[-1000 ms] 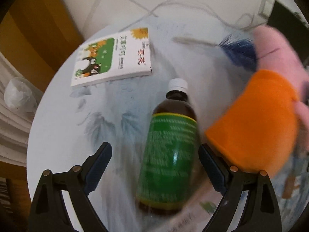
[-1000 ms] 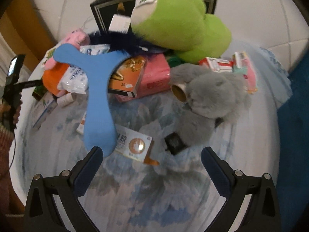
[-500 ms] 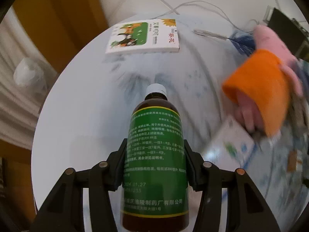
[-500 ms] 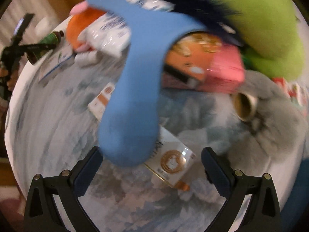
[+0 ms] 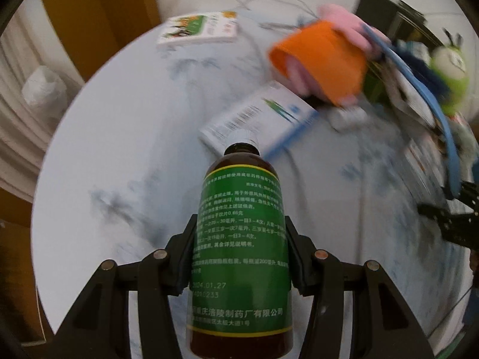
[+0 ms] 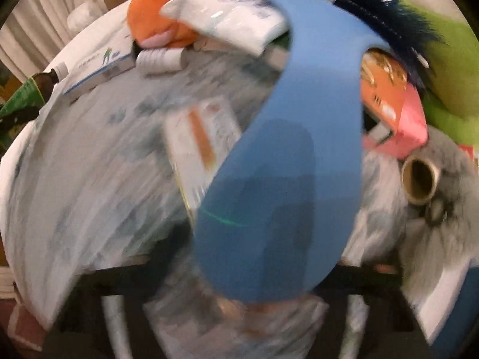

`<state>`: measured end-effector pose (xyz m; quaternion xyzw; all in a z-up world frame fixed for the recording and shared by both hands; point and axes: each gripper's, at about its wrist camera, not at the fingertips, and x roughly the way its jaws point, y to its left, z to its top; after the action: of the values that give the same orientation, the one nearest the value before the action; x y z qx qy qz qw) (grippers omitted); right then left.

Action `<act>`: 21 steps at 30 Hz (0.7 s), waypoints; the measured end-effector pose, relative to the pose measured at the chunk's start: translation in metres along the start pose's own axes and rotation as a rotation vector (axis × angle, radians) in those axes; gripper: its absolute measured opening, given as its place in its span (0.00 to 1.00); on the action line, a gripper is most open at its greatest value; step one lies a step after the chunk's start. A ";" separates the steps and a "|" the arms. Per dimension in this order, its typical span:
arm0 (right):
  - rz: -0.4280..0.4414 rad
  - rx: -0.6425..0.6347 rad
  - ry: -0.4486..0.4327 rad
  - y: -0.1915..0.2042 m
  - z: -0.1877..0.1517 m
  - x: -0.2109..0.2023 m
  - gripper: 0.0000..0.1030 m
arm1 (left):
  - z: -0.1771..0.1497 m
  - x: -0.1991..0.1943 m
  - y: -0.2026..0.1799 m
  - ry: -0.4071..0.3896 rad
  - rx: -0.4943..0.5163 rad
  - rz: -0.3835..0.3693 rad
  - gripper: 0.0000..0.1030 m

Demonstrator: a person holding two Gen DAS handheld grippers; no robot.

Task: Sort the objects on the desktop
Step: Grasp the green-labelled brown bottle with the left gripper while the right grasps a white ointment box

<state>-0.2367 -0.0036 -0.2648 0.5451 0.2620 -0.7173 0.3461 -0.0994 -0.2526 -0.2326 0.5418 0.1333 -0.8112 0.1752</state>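
Observation:
A brown bottle (image 5: 242, 239) with a green label and white cap stands up between the fingers of my left gripper (image 5: 239, 257), which is shut on its body above the round white table (image 5: 104, 149). In the right wrist view a blue Y-shaped foam piece (image 6: 278, 194) leans off the pile, its stem end between the jaws of my right gripper (image 6: 263, 272). Those jaws are closing, and their blurred dark fingers reach both edges of the stem. The same bottle (image 6: 42, 85) shows at the far left of that view.
A white-and-blue box (image 5: 260, 119) lies just beyond the bottle cap, an orange-and-pink plush (image 5: 323, 56) behind it and a green-printed box (image 5: 197, 28) at the far edge. Green plush (image 6: 449, 53), grey plush (image 6: 434, 224), pink box (image 6: 407, 125), cardboard tube (image 6: 419, 179) and white-orange box (image 6: 203, 137) crowd the right.
My left gripper shut on the lying bottle, raised it upright and carried it toward the pile. My right gripper sank onto the blue piece, rolled, and its wide jaws narrowed around the stem.

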 end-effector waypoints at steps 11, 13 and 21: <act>0.033 0.102 -0.040 0.034 -0.031 -0.019 0.44 | -0.036 -0.023 -0.058 -0.020 0.094 -0.055 0.49; 0.037 0.106 -0.064 0.041 -0.042 -0.034 0.44 | -0.041 -0.036 -0.066 -0.050 0.118 -0.053 0.49; -0.010 0.192 -0.239 0.046 -0.103 -0.135 0.44 | -0.055 -0.107 -0.100 -0.203 0.209 -0.106 0.49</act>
<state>-0.1169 0.0739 -0.1623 0.4849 0.1518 -0.8007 0.3174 -0.0592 -0.1249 -0.1519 0.4644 0.0582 -0.8793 0.0877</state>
